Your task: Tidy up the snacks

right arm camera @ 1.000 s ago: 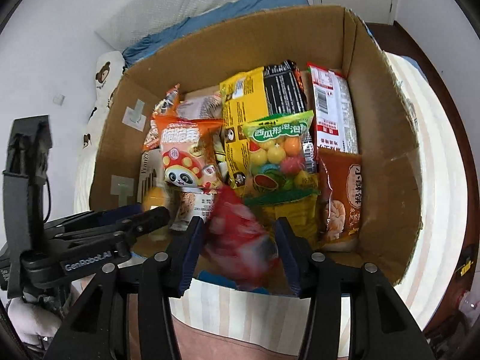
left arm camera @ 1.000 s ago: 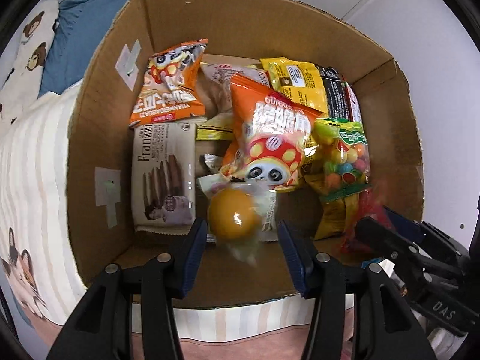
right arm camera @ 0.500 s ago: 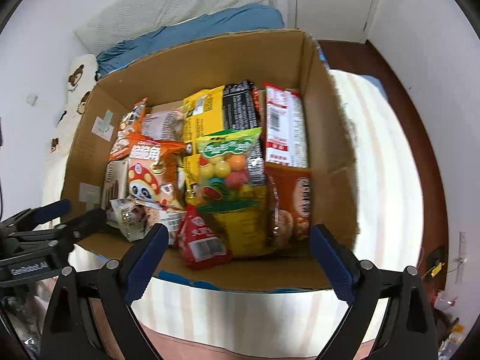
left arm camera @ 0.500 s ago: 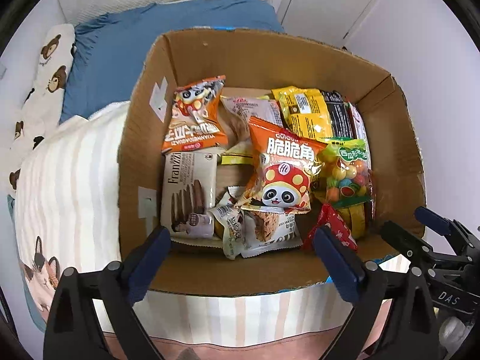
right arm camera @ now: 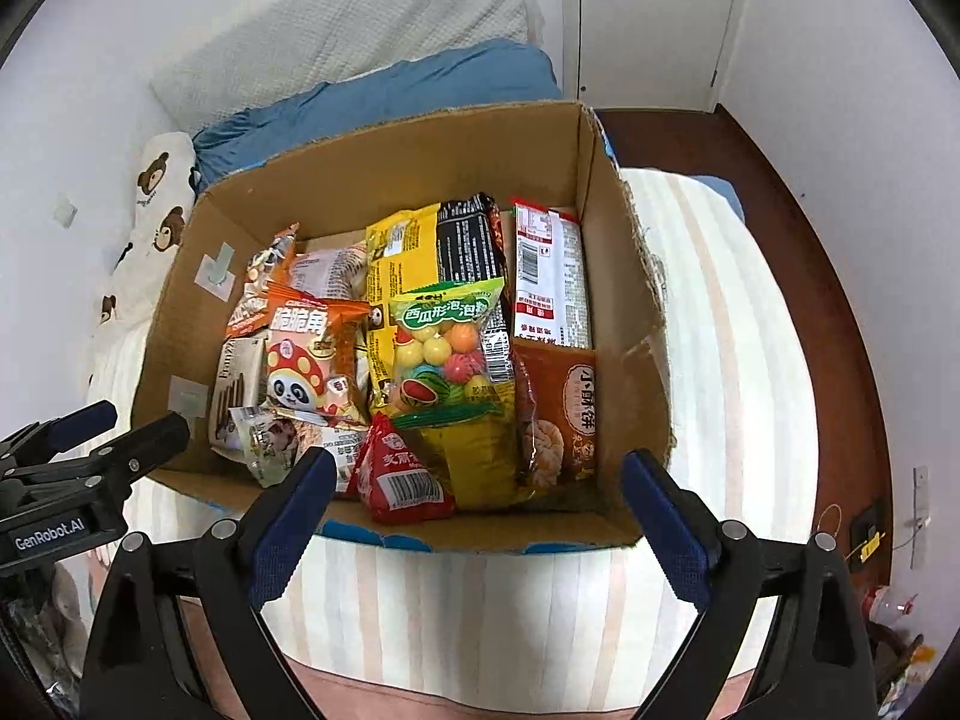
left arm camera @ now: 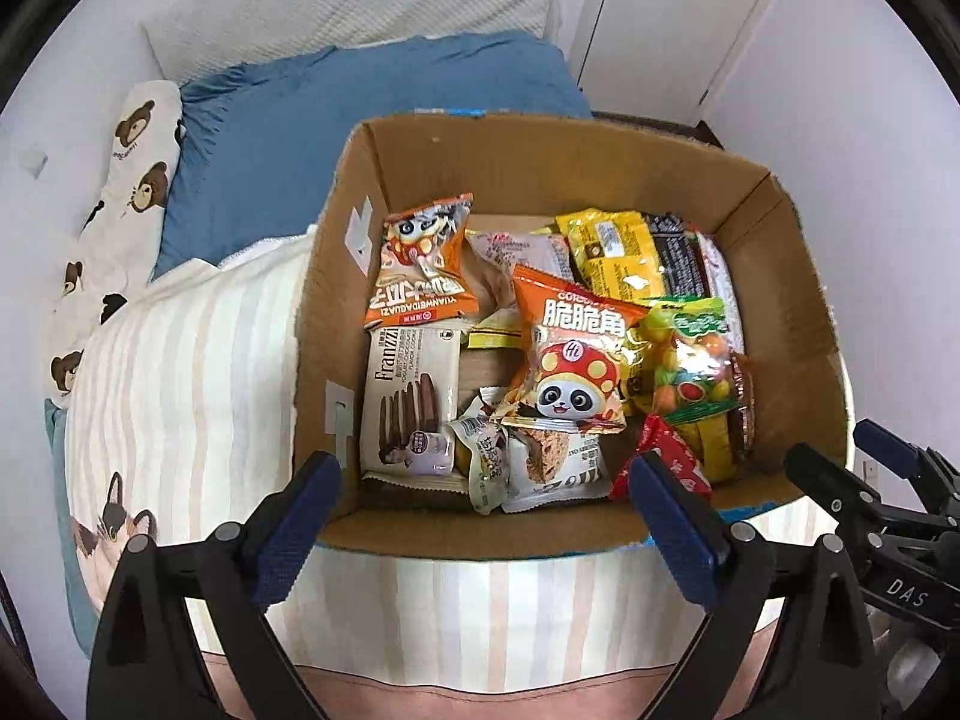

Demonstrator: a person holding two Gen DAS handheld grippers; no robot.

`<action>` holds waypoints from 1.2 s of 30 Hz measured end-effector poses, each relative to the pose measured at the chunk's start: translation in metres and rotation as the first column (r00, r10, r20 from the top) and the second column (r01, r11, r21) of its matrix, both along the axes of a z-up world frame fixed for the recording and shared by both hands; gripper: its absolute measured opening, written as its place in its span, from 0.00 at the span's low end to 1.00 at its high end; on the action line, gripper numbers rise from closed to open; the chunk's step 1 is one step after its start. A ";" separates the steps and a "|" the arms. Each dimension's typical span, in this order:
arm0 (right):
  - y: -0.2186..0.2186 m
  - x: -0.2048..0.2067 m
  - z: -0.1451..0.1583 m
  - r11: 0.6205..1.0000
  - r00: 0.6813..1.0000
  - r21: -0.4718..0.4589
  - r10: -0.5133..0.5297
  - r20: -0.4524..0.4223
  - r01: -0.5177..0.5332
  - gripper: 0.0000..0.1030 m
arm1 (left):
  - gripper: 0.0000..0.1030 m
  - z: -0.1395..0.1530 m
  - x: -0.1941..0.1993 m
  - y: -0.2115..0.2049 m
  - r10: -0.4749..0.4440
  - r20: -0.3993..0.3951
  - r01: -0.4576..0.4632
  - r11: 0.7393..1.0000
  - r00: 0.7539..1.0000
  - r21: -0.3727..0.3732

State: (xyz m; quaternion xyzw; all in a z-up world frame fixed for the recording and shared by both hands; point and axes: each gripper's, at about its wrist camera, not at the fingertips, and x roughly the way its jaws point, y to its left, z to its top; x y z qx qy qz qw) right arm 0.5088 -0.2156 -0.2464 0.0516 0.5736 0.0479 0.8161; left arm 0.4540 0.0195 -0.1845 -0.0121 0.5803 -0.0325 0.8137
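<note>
Snacks [left arm camera: 564, 354] in the box [left arm camera: 540, 174], both claws [left arm camera: 486, 516] [right arm camera: 477, 510] spread empty, apparently angled down overhead.

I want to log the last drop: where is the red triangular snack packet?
The red triangular packet lies inside the cardboard box at its near wall, in front of the green gumball bag, right of the oat bar wrapper.

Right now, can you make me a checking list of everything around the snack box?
Surface: striped bedcover, box on it.
Job's things: cardboard box full of snacks; red packet and oat bar packet lie at its near end.
Clutter: nothing seen on the cover beside the box.
Grippers: left gripper and right gripper both open, holding nothing.
Cables: nothing seen.
Surroundings: blue pillow, bear-print pillow, white door.
</note>
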 end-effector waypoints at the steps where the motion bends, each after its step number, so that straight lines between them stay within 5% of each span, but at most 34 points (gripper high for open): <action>1: 0.000 -0.002 0.003 1.000 1.000 0.000 0.002 0.007 -0.002 0.95 | 0.96 0.005 -0.004 0.000 0.004 0.015 -0.004 1.000 1.000 -0.002; 9: 0.000 -0.043 0.046 1.000 0.992 -0.013 0.016 0.128 -0.014 0.96 | 0.96 0.041 -0.047 -0.006 0.013 0.137 -0.016 1.000 0.991 0.024; 22: -0.014 -0.167 0.130 1.000 0.947 0.006 0.018 0.322 -0.021 0.96 | 0.96 0.106 -0.165 -0.012 0.004 0.337 -0.017 0.999 0.942 0.034; 36: -0.016 -0.292 0.203 0.999 0.878 -0.026 0.046 0.476 -0.039 0.97 | 0.96 0.143 -0.261 -0.011 0.017 0.439 -0.037 0.999 0.898 0.036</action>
